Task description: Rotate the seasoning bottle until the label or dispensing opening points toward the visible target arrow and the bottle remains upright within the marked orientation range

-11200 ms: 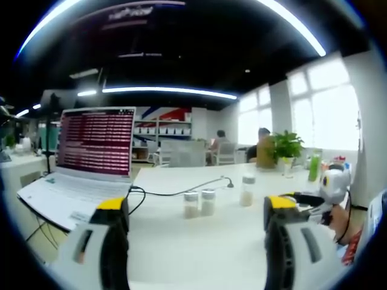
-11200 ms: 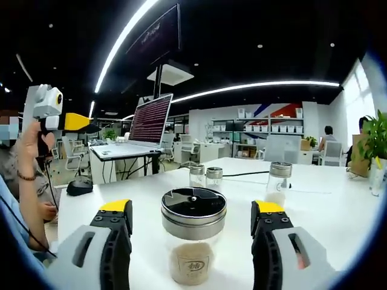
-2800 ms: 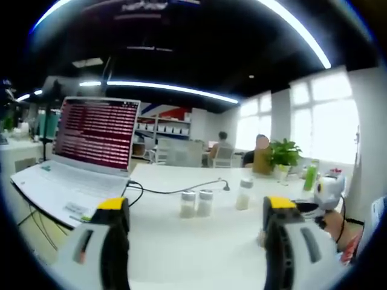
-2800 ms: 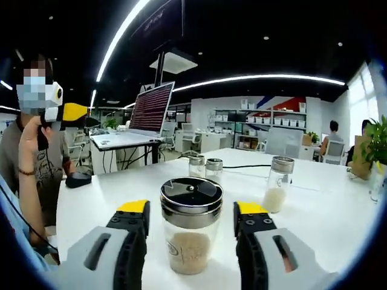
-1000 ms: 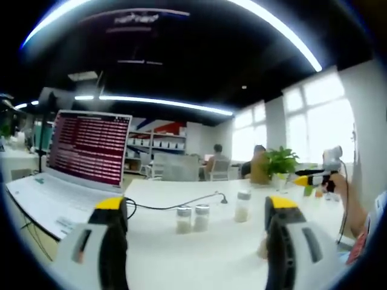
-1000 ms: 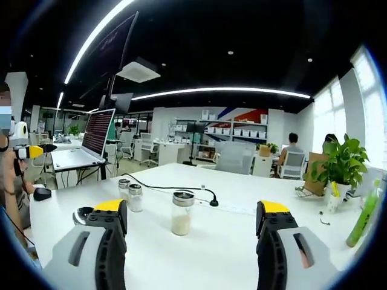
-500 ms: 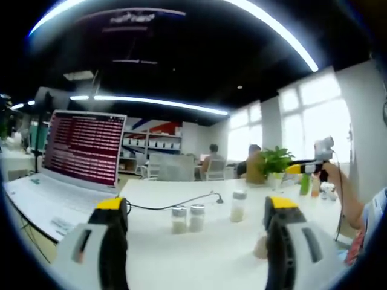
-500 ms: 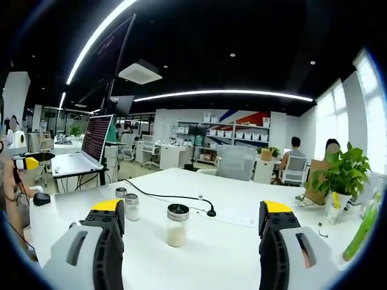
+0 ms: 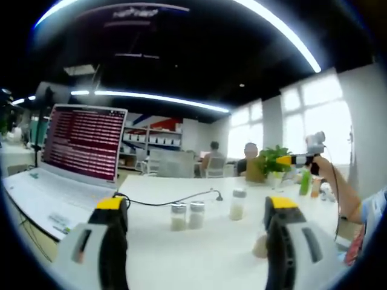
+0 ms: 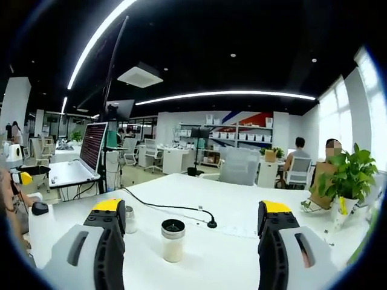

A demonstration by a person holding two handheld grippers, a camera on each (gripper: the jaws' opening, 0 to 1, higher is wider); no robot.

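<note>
**Both grippers open and empty above the table, bottles standing free**

We see the left gripper [image 9: 193, 211] with its jaws spread wide, nothing between them, held over the white table [image 9: 211, 254]. Past its jaws stand two small jars [image 9: 187, 215] side by side, touching or nearly so, each with a metal cap and pale contents in the lower part. Just to their right, apart from them, stands a taller seasoning bottle [image 9: 237, 204], upright, with a metal cap and whitish powder filling the lower half. Another pale jar [image 9: 260, 246] sits partly hidden behind the right jaw, contents hard to read. A black cable [image 9: 175, 199] runs across the table from the open laptop [image 9: 72, 157] on the left. On the right a person's hand [image 9: 320, 166] holds the right gripper up in the air, well above the table.

In the right gripper view the right gripper [image 10: 190, 226] is also wide open and holds nothing. Between its jaws, further out, the seasoning bottle [image 10: 173, 240] stands upright on the table [image 10: 242, 260], dark lid on top, pale powder inside; we cannot tell where its label or opening faces. One small jar [image 10: 130, 219] peeks out beside the left jaw, contents unclear. The cable [image 10: 175, 211] lies beyond the bottle. A potted plant [image 10: 344, 181] stands at the far right edge of the table
</note>
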